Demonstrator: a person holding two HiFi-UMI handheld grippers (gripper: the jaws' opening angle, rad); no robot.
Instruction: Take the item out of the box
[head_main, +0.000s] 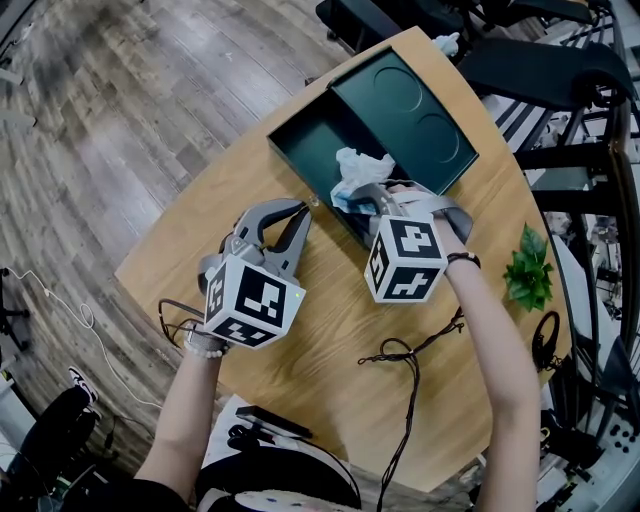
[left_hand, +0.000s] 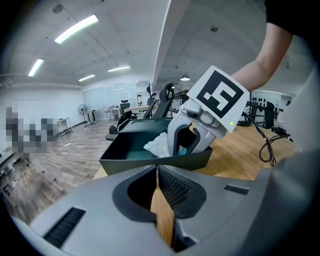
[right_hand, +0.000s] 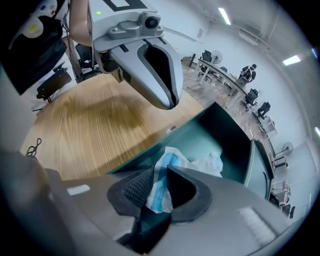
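nearest, at lower left, the left gripper (head_main: 298, 215) sits over the bench (head_main: 330, 330), fingers (left_hand: 176, 189) shut on nothing, seemingly out of the way, while at centre the right gripper (right_hand: 160, 170) dips into the green box (head_main: 300, 150), fingers pinching the crumpled white-and-blue item (head_main: 358, 165) inside, apparently to lift it out.

The scene was lit brightly and evenly from above by long ceiling light strips (left_hand: 75, 28), which were rendered slightly blown out in both gripper views. A soft, diffuse shadow was cast on the wooden table (right_hand: 60, 140) beneath the left gripper (right_hand: 167, 102). Strong fisheye bending was seen towards every edge, and the corners of both gripper views were vignetted to black. The nearest foreground was left out of focus, and the floor (head_main: 90, 90) was smeared at the head view's margin.
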